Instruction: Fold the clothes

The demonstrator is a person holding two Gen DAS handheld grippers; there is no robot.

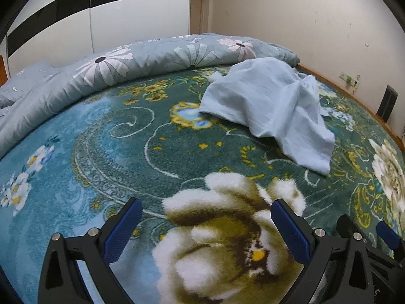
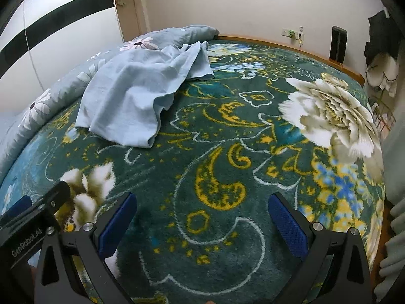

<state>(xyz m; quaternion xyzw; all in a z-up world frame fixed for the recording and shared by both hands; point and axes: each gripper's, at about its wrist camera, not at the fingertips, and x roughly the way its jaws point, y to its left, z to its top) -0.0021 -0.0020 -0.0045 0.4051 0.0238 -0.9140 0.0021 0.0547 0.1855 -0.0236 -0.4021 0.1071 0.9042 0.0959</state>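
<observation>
On the far half of the bed, a pale blue garment [image 1: 273, 106] lies crumpled in a loose heap, creased and bunched, with one long flap trailing toward the near side. Its far edge touches a rolled grey-blue quilt [image 1: 141, 63] printed with large daisies, which runs along the bed's far side below a white wall with a black band. The garment rests on a plush teal blanket [image 1: 106, 136] patterned with yellow scrolls and big cream flowers (one bloom sits directly under the left gripper).

The left gripper [image 1: 206, 212] hangs low over the blanket near the bed's front edge, its blue-padded fingers spread wide with nothing between them. The right gripper [image 2: 202, 206] is just beside it, likewise splayed and empty, over a yellow paisley motif. Both are well apart from the garment, which sits ahead and to the right in the left wrist view, ahead and to the left in the right wrist view. A wooden bed rail [image 2: 278, 43] borders the far right edge, with a wall socket [image 2: 292, 33] above it.
</observation>
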